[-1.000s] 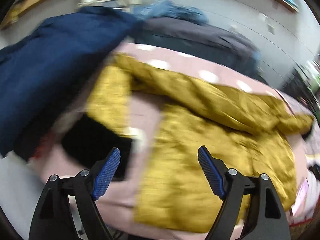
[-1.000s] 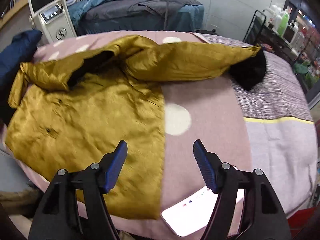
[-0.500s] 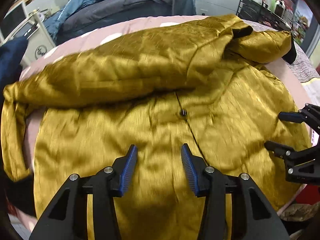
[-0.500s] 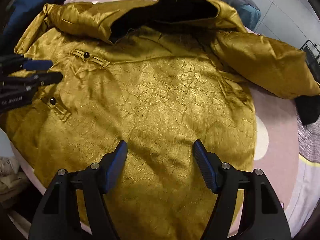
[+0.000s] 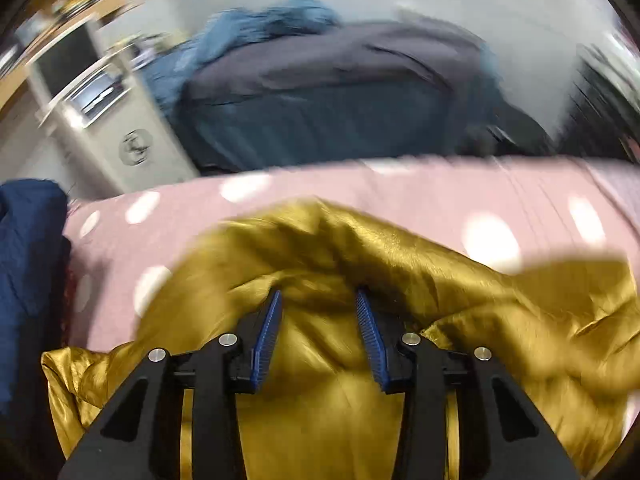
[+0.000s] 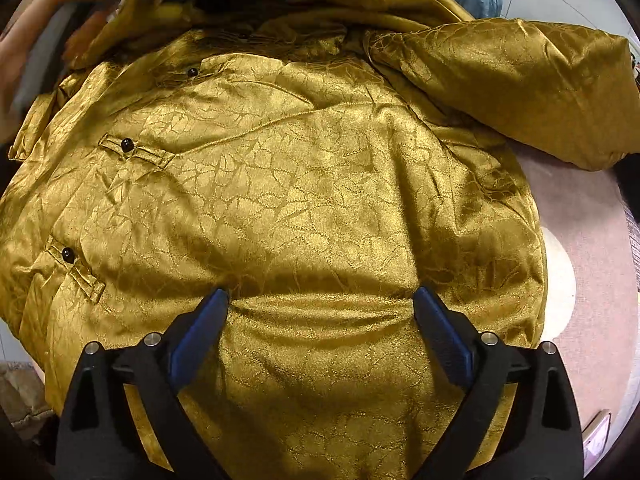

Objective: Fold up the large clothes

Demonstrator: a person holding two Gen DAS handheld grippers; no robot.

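Observation:
A gold satin jacket (image 6: 312, 184) with black buttons lies front up on a pink spotted bed cover (image 5: 400, 192). It also shows in the left wrist view (image 5: 460, 280). My right gripper (image 6: 320, 300) is open, its fingertips pressing on the jacket's lower front. One sleeve (image 6: 520, 80) lies folded at the upper right. My left gripper (image 5: 318, 296) is partly open over a raised fold of gold fabric, with cloth between its jaws; the view is blurred.
A dark blue garment (image 5: 28, 280) lies at the bed's left edge. A second bed with grey and blue covers (image 5: 320, 92) and a white machine (image 5: 104, 112) stand behind. A person's hand (image 6: 24, 52) is at the upper left.
My left gripper has moved up the jacket towards its far edge and its view has tilted up and blurred. My right gripper has lowered onto the jacket front.

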